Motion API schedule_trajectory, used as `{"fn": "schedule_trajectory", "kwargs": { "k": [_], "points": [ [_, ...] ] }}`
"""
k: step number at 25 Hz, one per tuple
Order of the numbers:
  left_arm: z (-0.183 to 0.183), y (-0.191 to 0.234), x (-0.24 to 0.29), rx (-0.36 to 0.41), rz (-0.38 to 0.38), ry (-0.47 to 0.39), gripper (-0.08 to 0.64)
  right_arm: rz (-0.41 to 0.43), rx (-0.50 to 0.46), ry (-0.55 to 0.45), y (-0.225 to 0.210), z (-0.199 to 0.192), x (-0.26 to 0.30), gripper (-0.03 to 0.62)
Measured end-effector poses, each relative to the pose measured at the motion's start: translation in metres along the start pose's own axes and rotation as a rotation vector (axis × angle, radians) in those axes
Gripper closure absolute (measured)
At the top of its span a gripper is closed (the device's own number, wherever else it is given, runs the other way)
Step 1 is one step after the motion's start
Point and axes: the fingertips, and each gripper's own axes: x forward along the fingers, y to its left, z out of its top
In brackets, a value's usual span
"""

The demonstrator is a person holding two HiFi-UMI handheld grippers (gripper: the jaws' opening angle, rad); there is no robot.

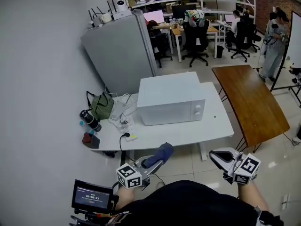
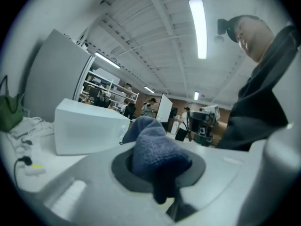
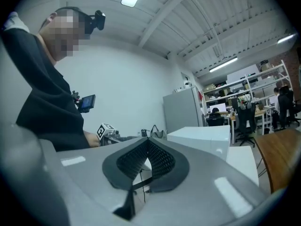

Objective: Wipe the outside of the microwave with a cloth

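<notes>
Well ahead of the left gripper (image 1: 154, 162), the boxy white microwave (image 1: 171, 99) waits on a white table (image 1: 188, 132). That gripper clamps a bunched blue knitted cloth (image 1: 160, 153), which sticks out forward, likely for wiping. The right gripper (image 1: 217, 156) is closed on nothing.

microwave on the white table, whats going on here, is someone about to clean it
A person holds a claw in each hand and stands back from the white table. The left claw is shut on a blue cloth. The right claw is shut with nothing in it. The white microwave sits on the table with its door closed. The cloth is well clear of it, so wiping has not begun.
</notes>
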Motion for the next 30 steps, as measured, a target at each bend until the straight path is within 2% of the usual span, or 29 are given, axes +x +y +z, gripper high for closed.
{"fn": "schedule_trajectory", "kwargs": {
  "k": [3, 7, 10, 15, 19, 23, 26, 30],
  "points": [
    [-0.004, -0.034, 0.008, -0.077, 0.027, -0.072, 0.503, 0.033, 0.071, 0.027, 0.007, -0.026, -0.032, 0.588],
    [-0.006, -0.070, -0.005, -0.039, 0.053, -0.091, 0.503, 0.067, 0.117, 0.041, 0.026, -0.042, -0.044, 0.588],
    [-0.013, -0.083, -0.024, -0.046, 0.087, -0.098, 0.503, 0.090, 0.129, 0.027, 0.046, -0.043, -0.038, 0.588],
    [-0.031, -0.086, -0.057, -0.045, 0.056, -0.121, 0.503, 0.082, 0.117, 0.018, 0.076, -0.044, -0.007, 0.588],
    [-0.019, -0.073, -0.099, -0.014, 0.079, -0.150, 0.503, 0.080, 0.116, 0.028, 0.107, -0.042, 0.024, 0.588],
    [-0.014, -0.060, -0.120, -0.047, 0.063, -0.172, 0.503, 0.084, 0.100, 0.025, 0.129, -0.036, 0.046, 0.588],
    [-0.008, -0.053, -0.126, -0.050, 0.040, -0.190, 0.503, 0.081, 0.106, -0.001, 0.137, -0.027, 0.053, 0.588],
    [-0.003, -0.051, -0.125, -0.056, 0.029, -0.219, 0.503, 0.039, 0.046, 0.052, 0.131, -0.033, 0.043, 0.588]
  ]
}}
